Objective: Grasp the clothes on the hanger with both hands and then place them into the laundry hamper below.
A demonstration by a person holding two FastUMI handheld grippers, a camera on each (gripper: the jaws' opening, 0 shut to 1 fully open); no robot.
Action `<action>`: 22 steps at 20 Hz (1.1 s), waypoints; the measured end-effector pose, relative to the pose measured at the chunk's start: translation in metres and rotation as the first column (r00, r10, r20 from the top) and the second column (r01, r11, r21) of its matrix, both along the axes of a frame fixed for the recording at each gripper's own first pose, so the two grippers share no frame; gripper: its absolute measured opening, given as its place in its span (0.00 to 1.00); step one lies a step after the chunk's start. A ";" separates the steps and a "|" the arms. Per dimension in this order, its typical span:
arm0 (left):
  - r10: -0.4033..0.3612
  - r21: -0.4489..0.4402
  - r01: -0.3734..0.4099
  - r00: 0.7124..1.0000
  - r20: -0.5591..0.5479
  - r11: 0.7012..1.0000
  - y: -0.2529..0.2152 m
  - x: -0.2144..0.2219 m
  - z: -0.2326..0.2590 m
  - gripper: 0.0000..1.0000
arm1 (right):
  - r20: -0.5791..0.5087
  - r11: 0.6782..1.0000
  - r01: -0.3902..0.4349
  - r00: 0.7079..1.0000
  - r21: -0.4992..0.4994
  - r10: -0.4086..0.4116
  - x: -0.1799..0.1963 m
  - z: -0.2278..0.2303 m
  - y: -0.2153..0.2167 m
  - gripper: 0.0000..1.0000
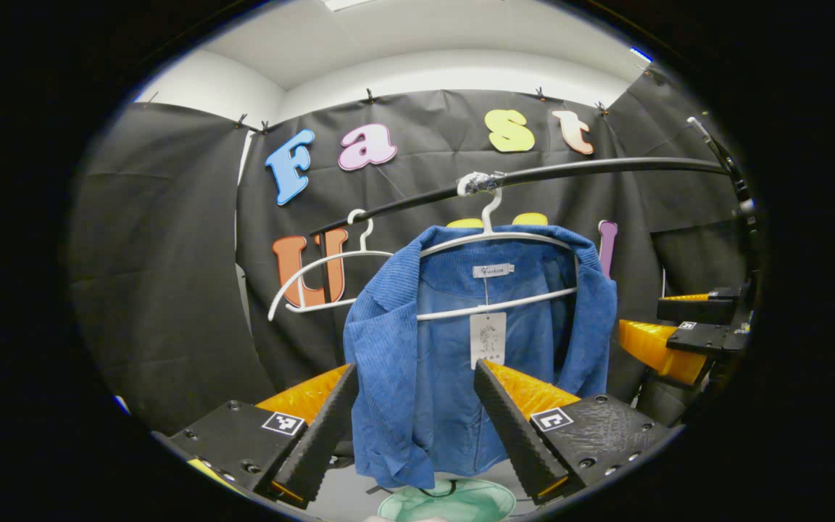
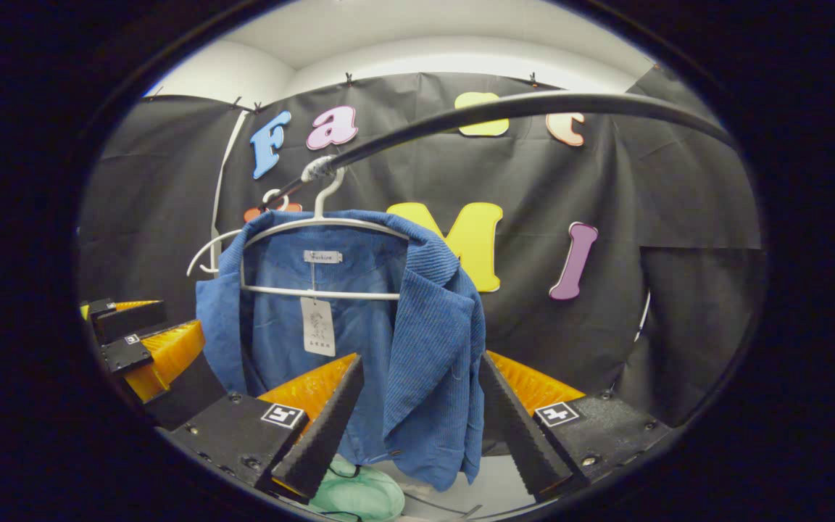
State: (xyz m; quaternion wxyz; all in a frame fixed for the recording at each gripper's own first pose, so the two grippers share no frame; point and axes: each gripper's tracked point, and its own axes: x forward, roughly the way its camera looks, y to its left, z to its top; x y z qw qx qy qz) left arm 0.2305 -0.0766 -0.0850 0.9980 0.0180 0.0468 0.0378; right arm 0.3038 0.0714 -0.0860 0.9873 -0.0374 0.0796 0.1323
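Both grippers, left gripper and right gripper, gape wide, holding nothing. Each should close on a front edge of the blue jacket, then lift it off the hanger.

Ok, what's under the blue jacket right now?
Below the blue jacket's hem sits a pale green hamper, also in the right gripper view. Only part of its rim and mesh shows; the jacket and claw fingers cover the rest, so its contents can't be seen.

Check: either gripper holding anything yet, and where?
Nothing held. Left gripper and right gripper are both open, each with a front panel of the blue corduroy jacket between its spread fingers, not clamped.
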 end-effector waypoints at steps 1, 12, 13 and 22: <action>0.009 0.008 -0.009 1.000 0.001 1.000 0.000 0.009 -0.003 0.98 | -0.003 1.000 -0.007 1.000 0.003 0.007 0.010 -0.001 0.004 0.99; 0.095 0.032 -0.094 0.994 -0.046 0.995 0.017 0.071 -0.040 0.92 | -0.051 1.000 0.007 0.999 -0.006 -0.007 0.086 -0.041 0.031 0.98; 0.104 0.038 -0.102 0.994 -0.044 0.994 0.021 0.075 -0.041 0.90 | -0.054 1.000 0.010 0.998 -0.001 -0.010 0.093 -0.042 0.031 0.98; 0.083 0.044 -0.080 0.994 -0.065 0.996 0.030 0.088 -0.057 0.54 | -0.064 0.991 -0.048 0.996 0.126 0.057 0.101 -0.046 0.031 0.51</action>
